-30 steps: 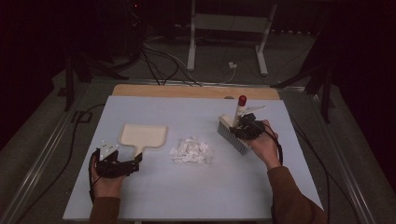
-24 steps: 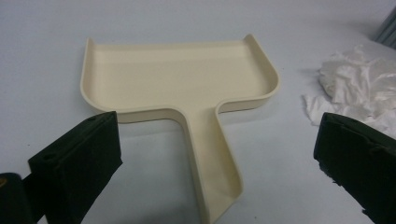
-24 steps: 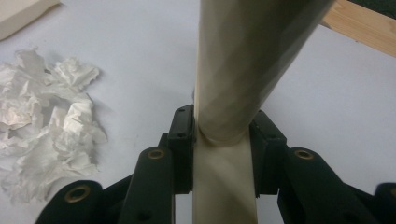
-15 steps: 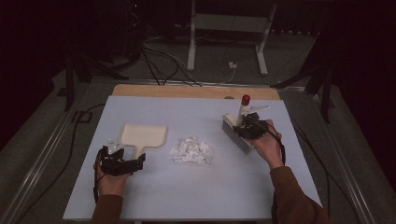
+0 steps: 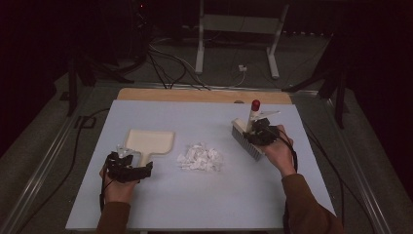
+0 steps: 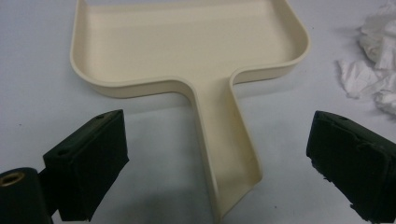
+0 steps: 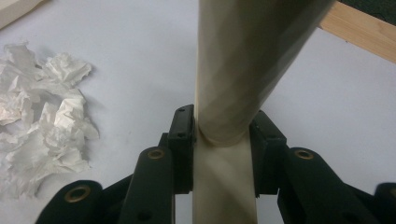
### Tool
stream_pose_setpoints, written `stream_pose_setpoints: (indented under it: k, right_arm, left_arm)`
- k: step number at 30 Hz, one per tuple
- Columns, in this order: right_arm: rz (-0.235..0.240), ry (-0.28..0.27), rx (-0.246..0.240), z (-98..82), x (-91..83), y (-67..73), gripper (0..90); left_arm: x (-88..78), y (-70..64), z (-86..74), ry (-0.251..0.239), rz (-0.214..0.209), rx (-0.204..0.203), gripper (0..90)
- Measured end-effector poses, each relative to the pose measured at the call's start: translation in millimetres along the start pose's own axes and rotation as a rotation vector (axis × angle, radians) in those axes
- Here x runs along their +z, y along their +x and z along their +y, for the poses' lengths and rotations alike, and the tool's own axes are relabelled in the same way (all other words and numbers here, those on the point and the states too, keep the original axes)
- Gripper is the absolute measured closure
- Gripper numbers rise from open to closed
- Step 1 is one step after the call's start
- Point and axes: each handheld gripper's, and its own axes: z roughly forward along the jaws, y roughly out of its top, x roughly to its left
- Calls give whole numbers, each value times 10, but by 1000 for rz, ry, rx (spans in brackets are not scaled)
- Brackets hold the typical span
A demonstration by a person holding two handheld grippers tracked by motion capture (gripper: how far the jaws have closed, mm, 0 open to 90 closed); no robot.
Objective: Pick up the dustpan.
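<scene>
2 jaws of the left gripper (image 6: 219, 172) stand wide, just narrowing around the dustpan (image 5: 150, 142) handle, left on the desk (image 5: 209, 204); close squarely. Right gripper (image 5: 260, 132) clamps the brush (image 5: 247, 139).

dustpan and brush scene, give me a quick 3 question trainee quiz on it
1. True or false: the left tool has its pads pressed on the dustpan handle.
2. What does the right tool hold? A) the brush handle B) a paper scrap C) nothing
3. What lies on the table between the dustpan and the brush?

Key
1. False: its jaws have just been closing a little, but they stand wide on either side of the handle, not touching it.
2. A: the jaws are clamped on the cream handle.
3. A pile of torn white paper scraps.
</scene>
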Motion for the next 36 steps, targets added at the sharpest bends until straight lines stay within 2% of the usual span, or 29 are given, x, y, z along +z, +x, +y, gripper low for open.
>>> stream_pose_setpoints:
  k: [4,8,15,20,24,29,33,36]
  right_arm:
    - [1,0,-5,1,3,7,672]
    - [1,0,-9,4,7,12,672]
    - [0,0,-11,7,12,16,672]
    - [-1,-1,-11,4,11,20,672]
    - [-1,-1,-12,3,10,18,671]
    - [0,-1,-12,3,10,19,672]
    - [5,-2,-10,3,16,19,672]
    - [6,-3,-14,8,21,26,672]
  left_arm:
    - [31,-29,-1,17,-3,10,62]
    - [76,-65,5,34,17,23,80]
    - [153,-115,72,43,49,32,202]
    - [240,-117,86,66,79,5,308]
    - [286,-123,88,74,81,-4,367]
    - [287,-122,99,72,81,-9,511]
    - [274,-68,103,73,86,-44,627]
    - [276,-68,109,78,91,-48,655]
